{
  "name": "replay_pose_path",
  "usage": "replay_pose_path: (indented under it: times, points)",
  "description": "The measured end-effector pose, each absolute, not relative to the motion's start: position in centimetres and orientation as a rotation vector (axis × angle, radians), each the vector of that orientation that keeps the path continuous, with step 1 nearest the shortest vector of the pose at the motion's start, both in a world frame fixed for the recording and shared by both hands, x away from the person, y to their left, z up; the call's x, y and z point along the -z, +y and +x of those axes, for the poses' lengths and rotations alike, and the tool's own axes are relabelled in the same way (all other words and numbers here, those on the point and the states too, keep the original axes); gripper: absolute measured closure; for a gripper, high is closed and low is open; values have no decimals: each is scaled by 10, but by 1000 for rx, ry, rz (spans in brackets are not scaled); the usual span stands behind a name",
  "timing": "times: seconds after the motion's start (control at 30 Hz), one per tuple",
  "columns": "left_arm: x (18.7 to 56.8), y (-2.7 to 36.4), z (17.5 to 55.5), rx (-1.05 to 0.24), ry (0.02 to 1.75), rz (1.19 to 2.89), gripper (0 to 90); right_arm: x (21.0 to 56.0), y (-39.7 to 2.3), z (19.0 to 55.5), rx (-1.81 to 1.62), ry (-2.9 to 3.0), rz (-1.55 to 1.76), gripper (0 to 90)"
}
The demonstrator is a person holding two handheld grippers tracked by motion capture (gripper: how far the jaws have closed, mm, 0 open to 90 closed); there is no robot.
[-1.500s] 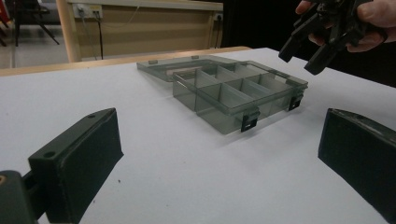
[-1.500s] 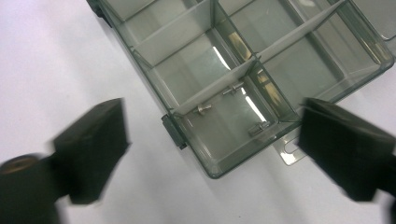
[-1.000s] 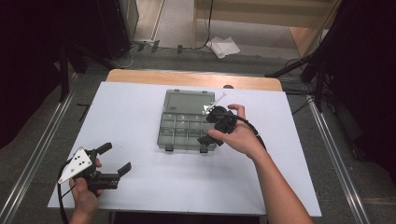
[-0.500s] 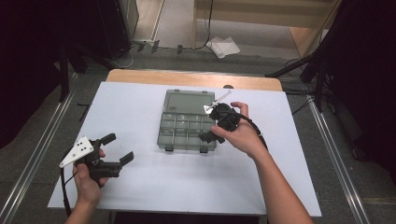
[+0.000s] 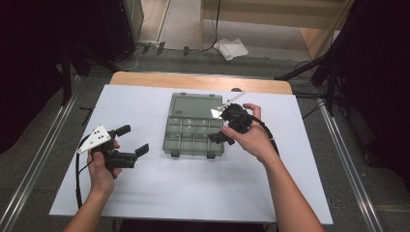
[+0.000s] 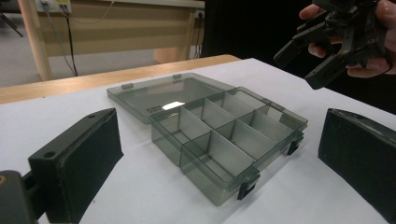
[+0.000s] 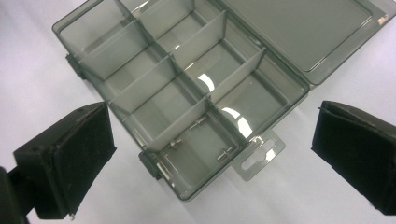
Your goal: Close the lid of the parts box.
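Your left gripper [image 5: 130, 140] has lifted from the table's near left corner and swung toward the smoky compartment box [image 5: 193, 140], jaws wide and empty. Your right gripper [image 5: 227, 126] still hovers over the box's right end, jaws wide, above the cell holding small screws [image 7: 201, 123]. The box sits mid-table, lid [image 5: 196, 105] flat open, so closing it or picking screws looks next.

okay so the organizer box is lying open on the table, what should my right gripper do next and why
Probably lower the right gripper toward the corner compartment of the organizer box, where a few small screws lie. Its jaws stand open just above that end, holding nothing, so a short descent would likely bring them within reach. The left gripper waits open, well off to the side.
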State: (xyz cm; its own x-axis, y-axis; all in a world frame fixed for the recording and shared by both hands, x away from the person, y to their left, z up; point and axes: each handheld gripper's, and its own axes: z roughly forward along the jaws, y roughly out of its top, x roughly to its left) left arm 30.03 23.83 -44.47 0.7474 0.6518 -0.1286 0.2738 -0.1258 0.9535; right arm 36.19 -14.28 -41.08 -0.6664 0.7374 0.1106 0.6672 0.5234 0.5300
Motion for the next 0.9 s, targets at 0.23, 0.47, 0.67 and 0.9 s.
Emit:
replay_pose_path:
  times: [0.23,0.47,0.67,0.9]
  points:
    - [450,230,320,-341,758,1720,0,411,-148,367,-900,2582,1270,0]
    - [449,218,338,-336,761,1716,0,412,-153,373,-947,2546,1305,0]
    - [445,209,351,-323,758,1723,0,413,-160,376,-982,2527,1332,0]
    - [443,202,369,-311,773,1739,0,412,-167,377,-999,2500,1339,0]
